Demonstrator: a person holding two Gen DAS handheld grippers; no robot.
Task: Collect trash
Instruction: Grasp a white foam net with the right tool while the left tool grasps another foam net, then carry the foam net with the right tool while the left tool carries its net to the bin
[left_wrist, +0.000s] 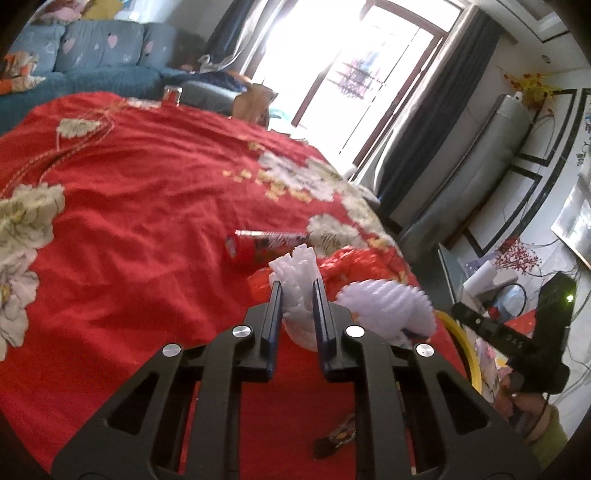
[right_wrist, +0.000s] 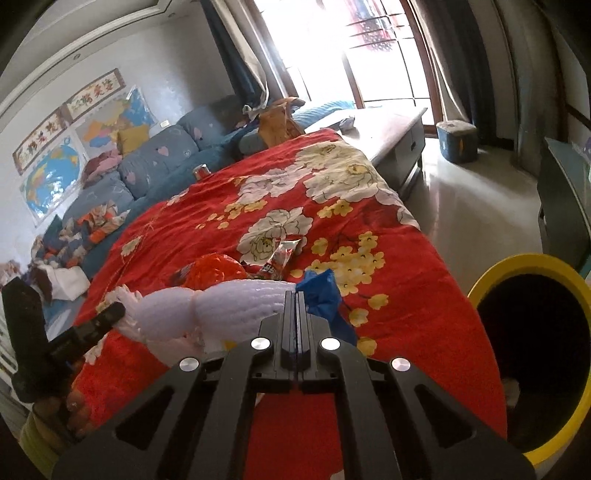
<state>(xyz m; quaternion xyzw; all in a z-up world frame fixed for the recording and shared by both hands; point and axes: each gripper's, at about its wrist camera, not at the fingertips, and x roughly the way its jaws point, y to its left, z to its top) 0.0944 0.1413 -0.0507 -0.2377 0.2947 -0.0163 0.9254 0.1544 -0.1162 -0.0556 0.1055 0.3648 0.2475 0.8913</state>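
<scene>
Beside the yellow bin, over the red floral cloth, left tongs pinch light, squashy white foam netting mid-body; right tongs, closed, grip a limp blue wrapper.

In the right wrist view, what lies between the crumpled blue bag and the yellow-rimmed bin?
Only bare red floral tablecloth. In the right wrist view, nothing sits between the crumpled blue bag and the yellow-rimmed bin.

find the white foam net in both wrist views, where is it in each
Left wrist: white foam net at lower centre, clamped by the left gripper.
Right wrist: it lies lower left, the left gripper's tip on its left end.
Shared landmark: yellow-rimmed bin.
</scene>
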